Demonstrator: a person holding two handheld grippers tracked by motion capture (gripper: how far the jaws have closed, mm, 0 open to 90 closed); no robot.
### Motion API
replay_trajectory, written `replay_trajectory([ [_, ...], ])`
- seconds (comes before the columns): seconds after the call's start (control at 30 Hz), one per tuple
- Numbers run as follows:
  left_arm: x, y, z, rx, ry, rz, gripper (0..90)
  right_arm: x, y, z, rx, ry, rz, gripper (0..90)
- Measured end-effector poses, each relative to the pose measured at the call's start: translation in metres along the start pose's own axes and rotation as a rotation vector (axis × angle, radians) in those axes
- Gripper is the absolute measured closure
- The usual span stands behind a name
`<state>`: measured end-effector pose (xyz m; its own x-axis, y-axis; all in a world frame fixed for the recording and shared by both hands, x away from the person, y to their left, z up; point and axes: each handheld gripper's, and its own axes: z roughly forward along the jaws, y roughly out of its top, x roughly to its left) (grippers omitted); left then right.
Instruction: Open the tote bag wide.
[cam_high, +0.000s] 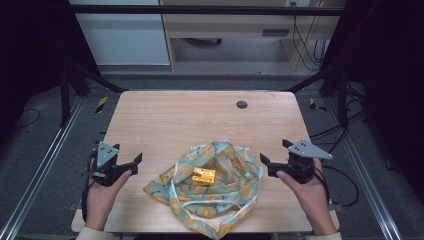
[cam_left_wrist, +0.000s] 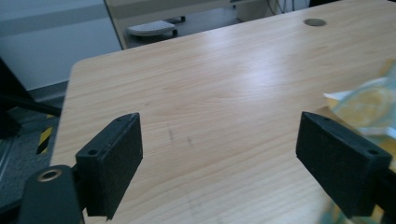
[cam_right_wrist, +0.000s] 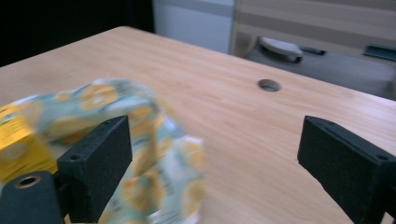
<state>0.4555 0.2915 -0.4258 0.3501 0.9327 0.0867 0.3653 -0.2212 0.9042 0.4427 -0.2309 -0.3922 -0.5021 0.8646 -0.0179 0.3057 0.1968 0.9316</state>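
While both grippers hang apart from it, the patterned cloth bag (cam_high: 210, 192) lies crumpled near the table's (cam_high: 165, 115) front edge, its long axis running left to right. A yellow box (cam_high: 204, 176) sits on top. Left gripper (cam_high: 131, 164) and right gripper (cam_high: 266, 165) gape wide, holding nothing.

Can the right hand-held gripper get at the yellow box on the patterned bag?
Probably yes. The right hand-held gripper is open beside the patterned bag, and the yellow box lies uncovered on top, with nothing in between apart from the bag's folds.
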Motion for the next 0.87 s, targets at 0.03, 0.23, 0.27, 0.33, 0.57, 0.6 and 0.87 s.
replay_trajectory([
  [0.03, 0.003, -0.001, 0.001, -0.001, 0.008, -0.006, 12.8, -0.005, 0.001, 0.002, -0.006, -0.018, 0.014, 8.4],
  [0.23, 0.019, -0.008, 0.019, 0.022, -0.004, -0.028, 9.6, -0.031, -0.002, 0.016, -0.019, -0.088, 0.086, 5.7],
  [0.27, 0.020, -0.009, 0.023, 0.032, -0.006, -0.025, 9.4, -0.034, -0.004, 0.019, -0.012, -0.097, 0.095, 5.6],
  [0.33, 0.021, -0.012, 0.029, 0.050, -0.020, -0.018, 8.0, -0.041, -0.012, 0.025, 0.014, -0.119, 0.119, 5.6],
  [0.57, 0.019, -0.025, 0.044, 0.121, -0.013, -0.001, 7.5, -0.053, -0.058, 0.037, 0.106, -0.200, 0.159, 10.5],
  [0.6, 0.020, -0.026, 0.044, 0.131, -0.011, 0.008, 7.2, -0.054, -0.063, 0.037, 0.135, -0.198, 0.146, 10.1],
  [0.87, 0.024, -0.033, 0.044, 0.179, -0.001, -0.035, 7.0, -0.063, -0.078, 0.035, 0.183, -0.221, 0.180, 9.9],
])
